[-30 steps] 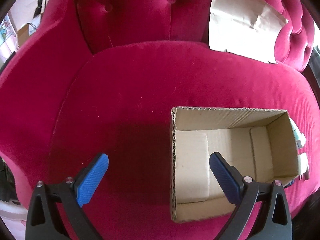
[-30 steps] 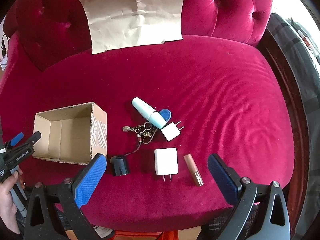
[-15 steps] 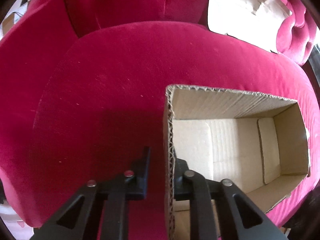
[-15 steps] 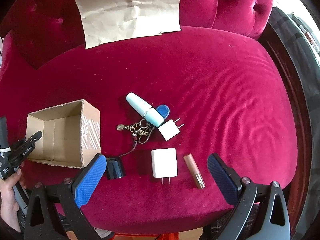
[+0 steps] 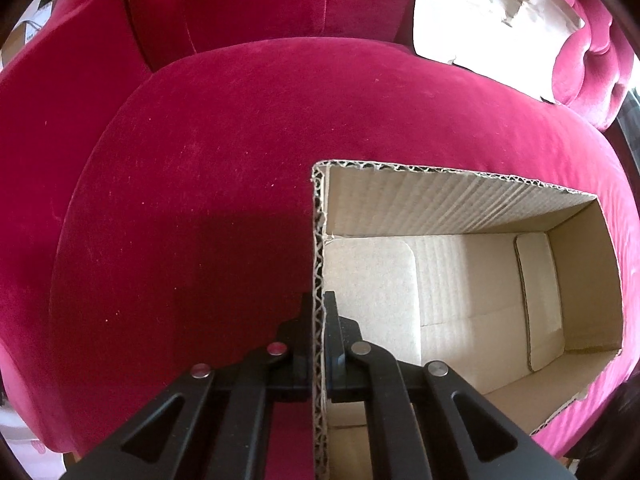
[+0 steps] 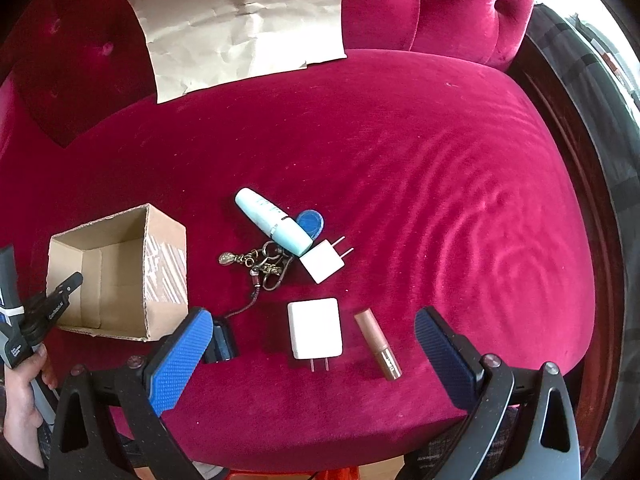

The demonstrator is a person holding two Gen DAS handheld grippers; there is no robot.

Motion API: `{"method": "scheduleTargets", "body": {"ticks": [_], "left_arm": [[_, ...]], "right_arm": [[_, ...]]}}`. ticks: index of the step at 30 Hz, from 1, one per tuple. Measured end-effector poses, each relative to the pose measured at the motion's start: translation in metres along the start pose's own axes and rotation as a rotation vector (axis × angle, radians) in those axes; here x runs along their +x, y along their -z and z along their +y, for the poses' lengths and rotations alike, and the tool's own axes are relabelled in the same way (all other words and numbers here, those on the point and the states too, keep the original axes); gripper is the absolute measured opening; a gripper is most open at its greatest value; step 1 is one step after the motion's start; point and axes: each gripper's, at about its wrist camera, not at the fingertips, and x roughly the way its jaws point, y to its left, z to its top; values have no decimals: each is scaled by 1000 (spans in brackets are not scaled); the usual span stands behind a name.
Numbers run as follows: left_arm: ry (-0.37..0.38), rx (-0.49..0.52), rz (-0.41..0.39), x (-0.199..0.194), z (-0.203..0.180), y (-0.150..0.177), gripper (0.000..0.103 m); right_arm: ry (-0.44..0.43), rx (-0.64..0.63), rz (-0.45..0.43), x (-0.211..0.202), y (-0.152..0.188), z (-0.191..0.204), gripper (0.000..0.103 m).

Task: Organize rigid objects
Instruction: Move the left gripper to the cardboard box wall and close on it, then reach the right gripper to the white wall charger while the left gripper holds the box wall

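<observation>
From the left wrist view, the left gripper (image 5: 319, 312) is pinching the left wall of the cardboard box (image 5: 448, 204), one finger inside and one outside, tight on the wavy edge. The box is sitting open on the red velvet seat (image 5: 192, 184), toward its right side, with nothing inside it. A sheet of brown paper (image 5: 488, 20) is leaning against the chair back at the far right.

From the right wrist view, the right gripper (image 6: 312, 344) is hanging over the front of the seat (image 6: 440, 152) with its blue pads wide apart and holding nothing. Between the pads, near the front edge, a big white plug (image 6: 315, 328) is lying flat, with a brown lipstick (image 6: 377, 343) just beside it on the right. A small black thing (image 6: 222, 340) is peeking out by the left pad. Nearer the middle of the seat, a pale blue tube (image 6: 273, 222) is lying across a blue tag (image 6: 310, 221), and it is touching a small white plug (image 6: 323, 265). A bunch of keys (image 6: 260, 262) is lying just left of that plug. The box (image 6: 120, 272) is sitting near the left edge, and a hand (image 6: 22, 400) is holding the left gripper (image 6: 66, 282) on its wall. The paper (image 6: 244, 20) is resting against the back.
</observation>
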Motion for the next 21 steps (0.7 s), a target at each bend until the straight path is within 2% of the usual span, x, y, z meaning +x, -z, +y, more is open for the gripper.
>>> {"method": "scheduleTargets", "body": {"ticks": [8, 15, 21], "left_arm": [[-10, 1, 1, 2, -2, -2, 3], [-23, 14, -1, 2, -5, -3, 3], [-18, 8, 5, 2, -4, -3, 3]], "right_arm": [[12, -1, -6, 0, 1, -4, 103], [60, -53, -33, 5, 4, 1, 103], [57, -76, -34, 17, 11, 6, 103]]}}
